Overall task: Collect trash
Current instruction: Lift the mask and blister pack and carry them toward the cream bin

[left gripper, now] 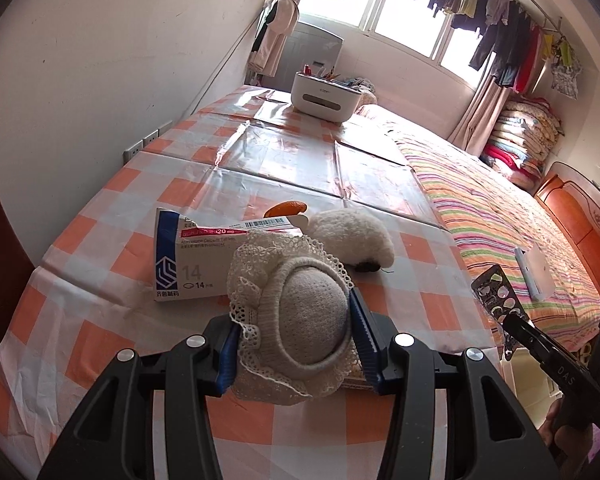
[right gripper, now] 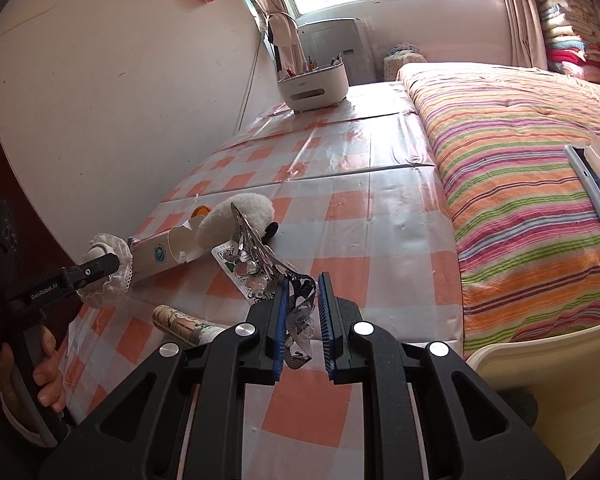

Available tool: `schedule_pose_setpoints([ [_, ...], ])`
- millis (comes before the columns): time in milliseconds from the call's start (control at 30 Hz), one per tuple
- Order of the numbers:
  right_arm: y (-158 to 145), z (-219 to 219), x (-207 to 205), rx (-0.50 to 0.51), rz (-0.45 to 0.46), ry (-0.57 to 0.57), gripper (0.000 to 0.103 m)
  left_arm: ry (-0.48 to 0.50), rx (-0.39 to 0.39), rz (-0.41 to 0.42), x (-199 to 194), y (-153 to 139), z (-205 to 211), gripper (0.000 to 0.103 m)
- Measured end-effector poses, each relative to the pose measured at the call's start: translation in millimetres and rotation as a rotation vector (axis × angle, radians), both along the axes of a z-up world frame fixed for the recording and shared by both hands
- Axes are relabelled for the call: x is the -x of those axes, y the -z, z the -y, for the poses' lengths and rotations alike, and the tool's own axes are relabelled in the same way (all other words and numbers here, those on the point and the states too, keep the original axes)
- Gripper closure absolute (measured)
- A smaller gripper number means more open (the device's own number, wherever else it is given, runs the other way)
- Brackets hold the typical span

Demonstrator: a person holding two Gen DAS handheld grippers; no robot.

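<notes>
My left gripper [left gripper: 296,320] is shut on a cream knitted lace-trimmed hat [left gripper: 296,312], held just above the checked table; it also shows in the right wrist view [right gripper: 106,272]. Behind it lie a white and blue medicine box [left gripper: 204,256], a fluffy white ball [left gripper: 352,236] and an orange fruit [left gripper: 286,208]. My right gripper [right gripper: 304,300] holds a crumpled silver blister pack [right gripper: 260,264] between its fingers, with a gap on the right side; the pack shows at the right of the left wrist view [left gripper: 498,296]. A printed tube [right gripper: 180,322] lies on the table.
The orange and white checked table [right gripper: 340,208] stands along the wall. A white organiser box [right gripper: 314,86] sits at its far end. A striped bed [right gripper: 520,168] with a white and blue brush [right gripper: 594,176] lies to the right. A cream bin rim [right gripper: 540,344] is at lower right.
</notes>
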State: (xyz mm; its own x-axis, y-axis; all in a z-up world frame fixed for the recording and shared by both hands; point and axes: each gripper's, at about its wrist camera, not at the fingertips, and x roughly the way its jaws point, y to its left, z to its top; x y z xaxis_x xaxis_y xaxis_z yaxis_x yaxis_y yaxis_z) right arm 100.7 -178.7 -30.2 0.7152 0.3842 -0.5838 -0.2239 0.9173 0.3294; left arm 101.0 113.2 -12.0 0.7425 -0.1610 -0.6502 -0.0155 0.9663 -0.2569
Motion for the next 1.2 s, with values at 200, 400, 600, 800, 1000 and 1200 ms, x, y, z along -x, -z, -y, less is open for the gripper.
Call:
schedule_pose_setpoints([
  [200,-4,18,8,-0.002,0.013,0.026,0.089,0.053,0.010,0.009,0,-3,23,0.056],
  [400,-5,35,21,0.019,0.029,0.058,0.089,0.114,0.022,0.023,1,-5,50,0.056],
  [600,-2,57,35,0.022,0.042,0.103,0.088,0.176,0.028,0.020,2,-2,75,0.056],
  [800,0,80,45,0.013,0.045,0.151,0.088,0.232,0.029,0.014,5,1,96,0.056],
  [1000,1,101,56,0.003,0.054,0.195,0.088,0.284,0.026,0.019,10,1,120,0.056],
  [1200,7,121,74,-0.021,0.045,0.245,0.087,0.335,0.024,0.016,15,2,138,0.056],
])
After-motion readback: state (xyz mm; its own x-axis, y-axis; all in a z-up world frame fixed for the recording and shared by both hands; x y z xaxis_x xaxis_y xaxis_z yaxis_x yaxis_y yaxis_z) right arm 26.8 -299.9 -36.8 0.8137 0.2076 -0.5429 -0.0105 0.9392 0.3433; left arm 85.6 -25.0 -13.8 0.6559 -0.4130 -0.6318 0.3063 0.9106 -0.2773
